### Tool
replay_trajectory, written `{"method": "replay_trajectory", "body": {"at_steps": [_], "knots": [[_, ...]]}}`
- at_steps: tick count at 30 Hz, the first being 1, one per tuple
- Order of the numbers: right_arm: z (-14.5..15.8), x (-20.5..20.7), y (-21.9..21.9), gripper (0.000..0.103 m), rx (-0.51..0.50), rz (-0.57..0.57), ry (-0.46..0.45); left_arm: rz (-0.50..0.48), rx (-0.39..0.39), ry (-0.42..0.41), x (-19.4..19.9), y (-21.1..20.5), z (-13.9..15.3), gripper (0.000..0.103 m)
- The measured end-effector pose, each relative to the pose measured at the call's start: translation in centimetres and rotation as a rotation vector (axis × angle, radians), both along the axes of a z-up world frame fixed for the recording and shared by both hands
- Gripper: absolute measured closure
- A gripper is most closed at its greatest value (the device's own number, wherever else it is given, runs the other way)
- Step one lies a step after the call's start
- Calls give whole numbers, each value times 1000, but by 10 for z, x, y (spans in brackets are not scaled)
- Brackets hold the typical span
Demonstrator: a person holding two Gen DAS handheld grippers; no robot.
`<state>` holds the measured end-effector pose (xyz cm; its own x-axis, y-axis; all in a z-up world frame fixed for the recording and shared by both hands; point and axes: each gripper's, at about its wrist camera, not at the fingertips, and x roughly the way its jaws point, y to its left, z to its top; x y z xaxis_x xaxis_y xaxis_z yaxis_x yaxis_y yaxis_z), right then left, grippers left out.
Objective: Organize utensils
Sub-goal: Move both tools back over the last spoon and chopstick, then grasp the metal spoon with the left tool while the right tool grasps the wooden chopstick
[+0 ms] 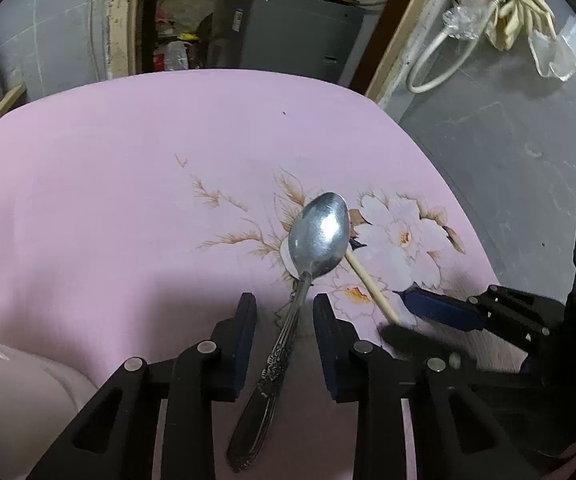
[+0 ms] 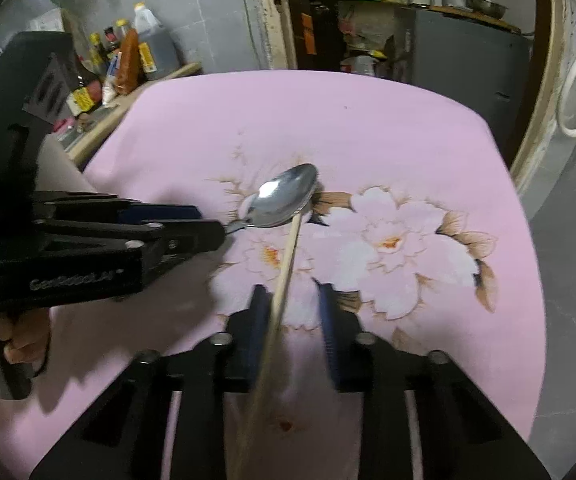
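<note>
Spoon seen on pink cloth, handle between spread left gripper, untouched. Chopstick blurred between right gripper pads; contact cannot be told.

Pink flowered tablecloth across the middle of the frame. Grey cabinet top centre, bearing metal bowls. Bottles upper left, white hose upper right.
</note>
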<state>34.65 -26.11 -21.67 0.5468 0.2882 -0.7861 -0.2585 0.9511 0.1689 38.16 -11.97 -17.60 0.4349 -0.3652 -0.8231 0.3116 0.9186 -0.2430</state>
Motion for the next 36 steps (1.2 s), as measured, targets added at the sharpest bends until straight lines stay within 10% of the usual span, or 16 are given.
{"method": "replay_trajectory", "body": {"at_steps": [12,27,36], "knots": [[-4,-21,-39,99,52,-89,56,-38,137,1,-21,-18,3,93],[-3,-9,-51,91,75,-47,108,-18,22,72,-23,-13,9,92],[-5,22,-49,87,60,11,127,-18,-55,12,7,-19,18,71]]}}
